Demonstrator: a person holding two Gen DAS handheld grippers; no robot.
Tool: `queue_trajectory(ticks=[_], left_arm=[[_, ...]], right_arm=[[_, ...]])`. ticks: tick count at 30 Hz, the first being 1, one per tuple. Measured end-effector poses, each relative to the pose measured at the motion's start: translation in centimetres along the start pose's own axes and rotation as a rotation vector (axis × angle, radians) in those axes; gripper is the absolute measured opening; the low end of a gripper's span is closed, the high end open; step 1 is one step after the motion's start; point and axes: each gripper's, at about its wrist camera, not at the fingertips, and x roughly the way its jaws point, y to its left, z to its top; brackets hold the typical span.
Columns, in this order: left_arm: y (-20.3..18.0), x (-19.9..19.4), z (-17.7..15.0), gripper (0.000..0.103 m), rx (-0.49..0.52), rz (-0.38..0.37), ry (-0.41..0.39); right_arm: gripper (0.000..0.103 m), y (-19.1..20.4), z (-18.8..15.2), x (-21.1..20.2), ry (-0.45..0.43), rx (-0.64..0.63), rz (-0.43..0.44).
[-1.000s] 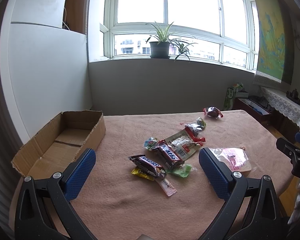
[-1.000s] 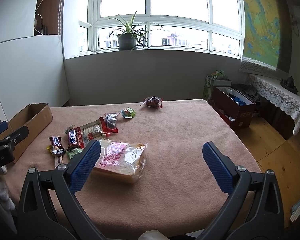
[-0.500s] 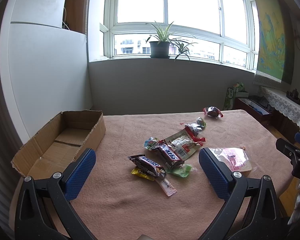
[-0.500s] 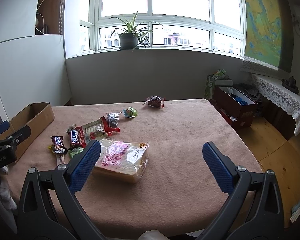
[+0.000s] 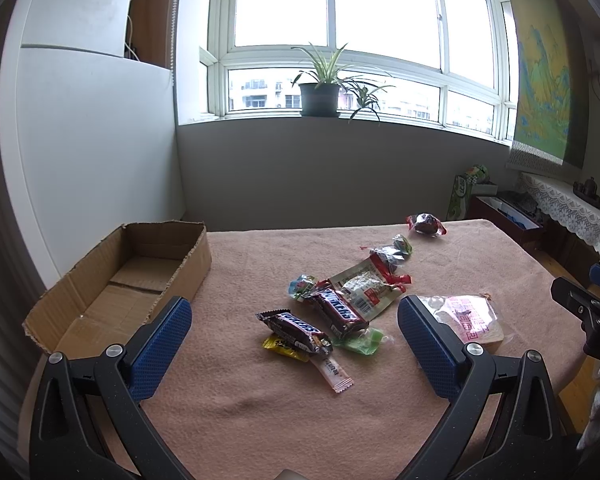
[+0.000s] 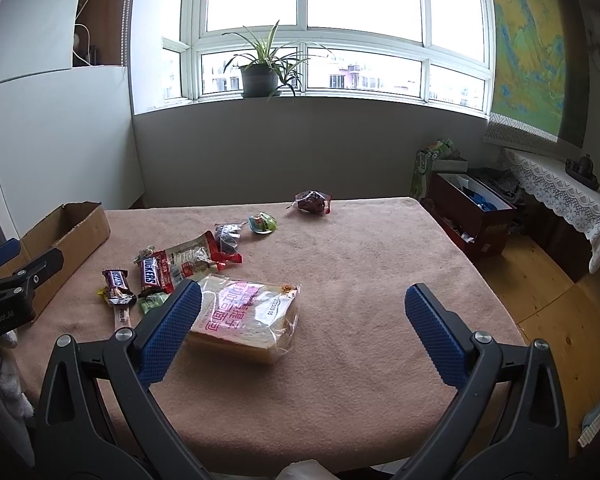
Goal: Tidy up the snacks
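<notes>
Several wrapped snacks lie mid-table: two Snickers bars (image 5: pixel 296 330) (image 5: pixel 340 312), a clear red-edged packet (image 5: pixel 366 288), a green candy (image 5: pixel 364 340) and a dark red packet (image 5: pixel 426 225) at the far side. A bagged bread slice pack (image 6: pixel 246 320) lies near the front. An open cardboard box (image 5: pixel 112 280) stands at the left and looks empty. My left gripper (image 5: pixel 294 344) is open and empty, above the near table in front of the Snickers. My right gripper (image 6: pixel 300 328) is open and empty, its left finger just in front of the bread.
The table (image 6: pixel 380 280) is covered in a pink cloth. A wall and a window sill with a potted plant (image 5: pixel 320 92) lie behind it. A red-brown chest (image 6: pixel 472 216) and a lace-covered side table (image 6: pixel 560 192) stand on the wooden floor at the right.
The right gripper has shifted slightly left and forward toward the bread. The left gripper has barely moved.
</notes>
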Motion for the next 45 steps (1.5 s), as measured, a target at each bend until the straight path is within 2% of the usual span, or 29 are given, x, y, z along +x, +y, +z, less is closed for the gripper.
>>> queue_trajectory(ticks=[19,27,32,34,38,40,41,42,43,45], left_arm=[[0.4,0.2,-0.1,0.102,0.003,0.004,0.006],[3.0,0.3,0.2,0.102,-0.057,0.022,0.008],[4.7,0.4,0.4,0.102,-0.111,0.023,0.013],[4.9,0.5,0.3,0.102,-0.124,0.011,0.019],[3.6,1.0,0.0,0.101,-0.108,-0.035,0.043],[2.7,1.4,-0.1,0.096,-0.099,-0.078,0.065],[2.1,1.7,-0.2,0.089,-0.092,-0.104,0.078],[1.5,2.0,-0.3,0.082,-0.085,-0.131,0.096],[0.9,2.4,-0.4,0.08,-0.081,-0.164,0.116],[-0.2,3.2,-0.7,0.072,-0.088,-0.24,0.165]], right_arm=[[0.103,-0.1,-0.3,0.4,0.015,-0.006,0.007],[0.103,-0.8,-0.5,0.7,0.032,-0.035,0.053],[0.103,-1.5,-0.3,2.0,0.068,-0.038,0.12],[0.103,-2.0,0.0,2.8,0.096,-0.026,0.136],[0.103,-3.3,-0.2,4.7,0.176,0.056,0.227],[0.103,-3.8,-0.6,5.5,0.214,0.096,0.263],[0.103,-4.0,-0.8,5.9,0.23,0.118,0.28],[0.099,-4.2,-1.0,6.4,0.246,0.141,0.302],[0.092,-4.4,-1.2,6.8,0.263,0.166,0.328],[0.088,-4.8,-1.5,7.6,0.294,0.223,0.376]])
